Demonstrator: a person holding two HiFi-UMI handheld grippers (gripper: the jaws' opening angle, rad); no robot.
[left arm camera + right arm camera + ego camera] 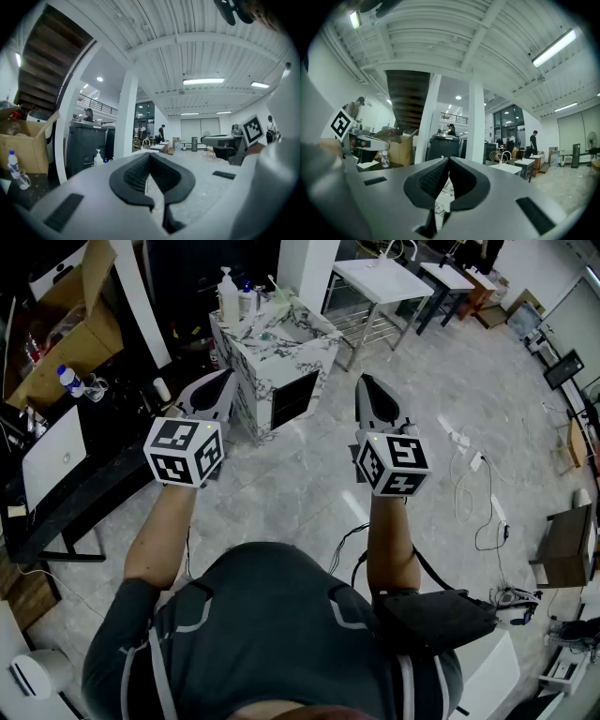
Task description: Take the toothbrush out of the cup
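Two clenched, empty: left tongs [228, 377], right tongs [364, 381], open floor [300, 488] before marbled cabinet [281, 357].

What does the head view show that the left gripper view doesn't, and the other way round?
Only the head view: the person's grey-shirted back, bare forearms and thin cables on the pale floor. Only the left gripper view: the ribbed white ceiling with strip lights and the dark staircase underside. Both: the brown cardboard box, the white pump bottle and the right tool with its black-and-white marker cube.
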